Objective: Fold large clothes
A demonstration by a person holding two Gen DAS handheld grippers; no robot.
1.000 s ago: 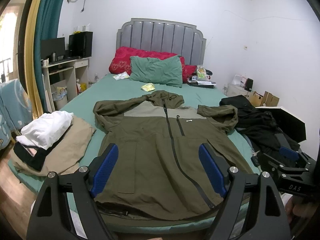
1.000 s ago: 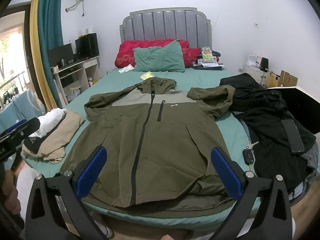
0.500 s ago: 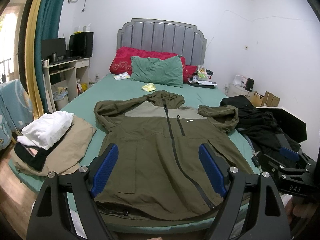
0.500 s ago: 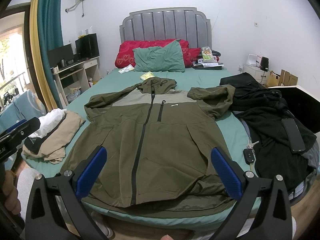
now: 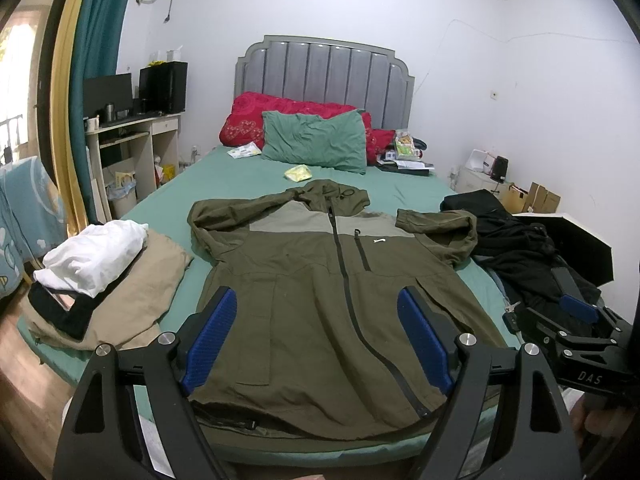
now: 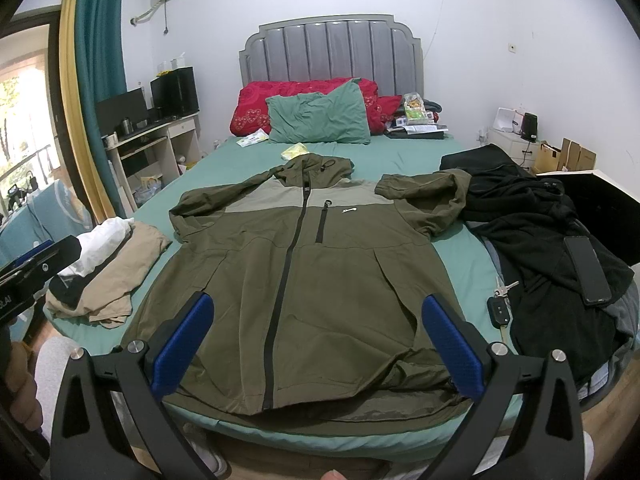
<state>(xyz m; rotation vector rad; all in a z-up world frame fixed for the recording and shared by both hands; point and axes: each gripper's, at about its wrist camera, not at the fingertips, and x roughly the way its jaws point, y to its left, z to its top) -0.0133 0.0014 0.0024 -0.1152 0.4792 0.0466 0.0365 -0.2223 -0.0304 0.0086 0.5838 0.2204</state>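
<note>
An olive hooded jacket lies flat, front up and zipped, on the green bed sheet, hem toward me. Its sleeves are bent inward near the shoulders. My left gripper hovers open above the jacket's lower hem, nothing between its blue pads. My right gripper also stands open over the hem, blue pads wide apart and empty. Each gripper shows at the edge of the other's view, held in a hand.
Folded white, black and beige clothes sit on the bed's left corner. A heap of black garments with a phone and car keys lies right. Pillows rest by the headboard; a desk stands left.
</note>
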